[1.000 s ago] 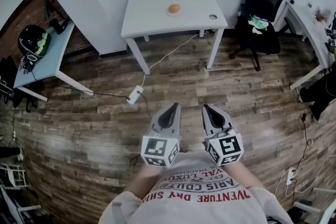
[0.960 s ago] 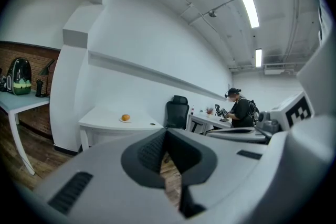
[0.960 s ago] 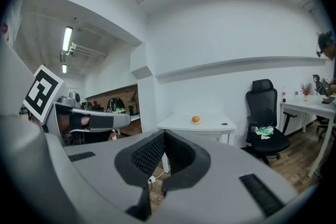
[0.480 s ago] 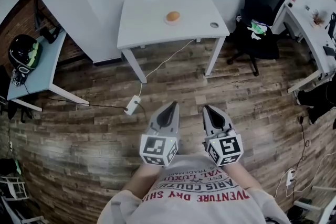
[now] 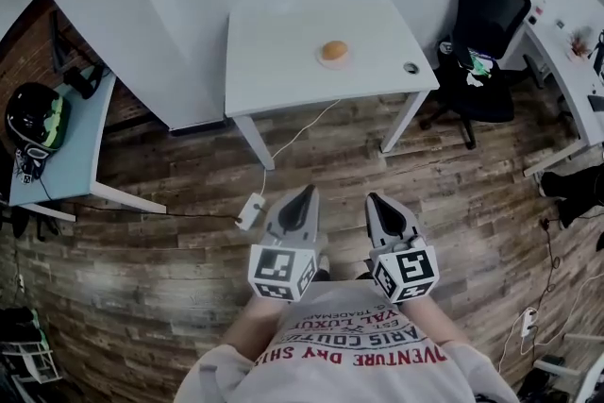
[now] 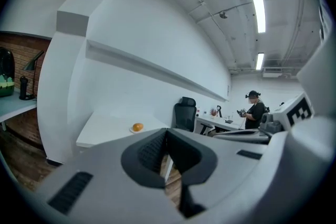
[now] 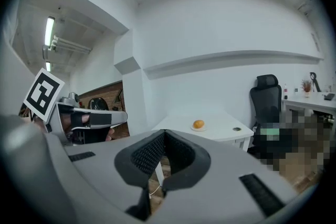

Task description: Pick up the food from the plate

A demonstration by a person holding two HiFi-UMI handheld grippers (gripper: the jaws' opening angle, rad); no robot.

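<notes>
A black helmet (image 5: 36,116) sits on the blue table (image 5: 71,156) at the far left. In the middle, far away, stands a white table (image 5: 274,61). The round orange food (image 5: 333,49) lies on a small plate (image 5: 333,62) on its right part. A black chair (image 5: 491,9) stands at the right. Near the person, the left gripper (image 5: 304,195) and the right gripper (image 5: 376,200) are side by side, well apart from the food. Both have their jaws pressed together, with nothing in them.

White table (image 5: 274,52) on wood floor (image 5: 170,278) carries one small plate (image 5: 333,62) (orange food (image 5: 333,49) on it).
</notes>
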